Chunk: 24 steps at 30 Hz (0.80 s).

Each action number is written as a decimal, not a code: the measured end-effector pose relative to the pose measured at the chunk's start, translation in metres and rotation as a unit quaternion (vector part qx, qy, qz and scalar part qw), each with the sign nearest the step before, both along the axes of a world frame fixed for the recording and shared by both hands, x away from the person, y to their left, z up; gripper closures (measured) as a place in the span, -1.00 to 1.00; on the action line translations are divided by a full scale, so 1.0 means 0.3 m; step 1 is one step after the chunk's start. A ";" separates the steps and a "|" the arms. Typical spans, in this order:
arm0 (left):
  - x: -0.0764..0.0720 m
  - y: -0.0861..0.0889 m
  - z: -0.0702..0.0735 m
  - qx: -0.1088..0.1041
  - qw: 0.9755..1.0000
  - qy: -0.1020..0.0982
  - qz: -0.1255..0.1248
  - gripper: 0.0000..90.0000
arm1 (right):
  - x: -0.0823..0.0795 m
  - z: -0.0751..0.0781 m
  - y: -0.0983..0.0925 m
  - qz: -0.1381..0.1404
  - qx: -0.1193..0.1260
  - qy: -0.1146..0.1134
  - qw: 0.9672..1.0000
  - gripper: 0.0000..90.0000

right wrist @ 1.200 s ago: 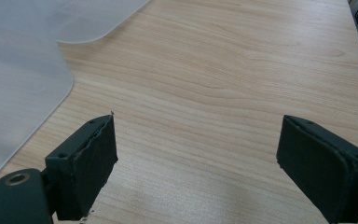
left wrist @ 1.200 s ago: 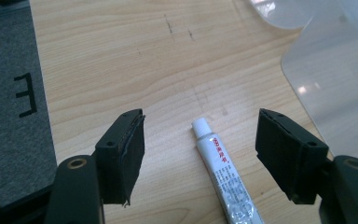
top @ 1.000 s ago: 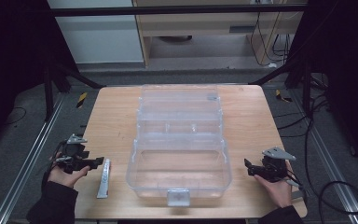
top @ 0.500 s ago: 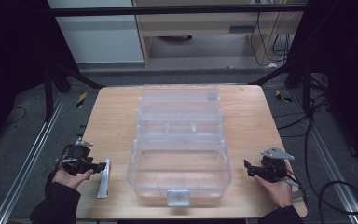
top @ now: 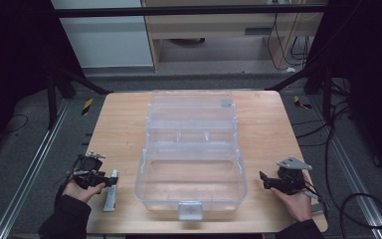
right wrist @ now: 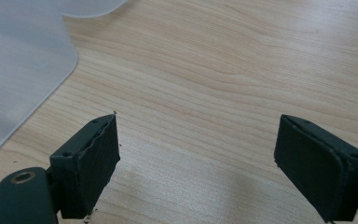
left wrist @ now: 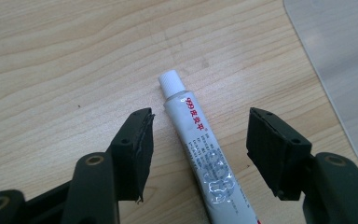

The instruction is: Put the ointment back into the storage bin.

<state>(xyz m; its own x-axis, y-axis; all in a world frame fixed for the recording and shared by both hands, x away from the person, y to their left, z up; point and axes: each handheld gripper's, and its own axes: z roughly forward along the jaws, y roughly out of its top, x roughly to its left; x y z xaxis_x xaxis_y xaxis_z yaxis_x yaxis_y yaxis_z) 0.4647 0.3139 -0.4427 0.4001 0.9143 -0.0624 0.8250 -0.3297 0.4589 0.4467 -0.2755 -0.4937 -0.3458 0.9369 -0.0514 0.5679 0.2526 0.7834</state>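
The left gripper (left wrist: 196,140) straddles the tube (left wrist: 200,154) lying on the counter (top: 124,124) left of the clear box (top: 193,164); its jaws, just closing, haven't touched it. Next: pinch and lift. The right gripper (right wrist: 196,163) waits, jaws wide, holding nothing.

Glossy metal tube (left wrist: 200,149); matt wood table (left wrist: 65,56); clear plastic box (top: 191,164).

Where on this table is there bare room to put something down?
Bare wood runs along the table's left edge beside the clear box, behind the left gripper and the tube, and all down the right side to the right gripper. The middle is crowded by the box.
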 end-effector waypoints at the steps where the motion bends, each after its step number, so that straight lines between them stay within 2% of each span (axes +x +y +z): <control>1: 0.004 -0.003 -0.006 0.002 1.000 0.002 0.001 -0.07 | 0.000 -0.001 0.000 0.001 -0.001 0.000 1.000 -0.68; 9: 0.026 -0.017 -0.039 0.009 1.000 0.020 -0.002 0.01 | 0.001 -0.005 0.005 0.006 -0.004 0.009 1.000 -0.66; 24: 0.040 -0.019 -0.058 0.019 0.999 0.039 -0.014 0.40 | 0.002 -0.006 0.004 0.011 -0.009 0.009 1.000 -0.64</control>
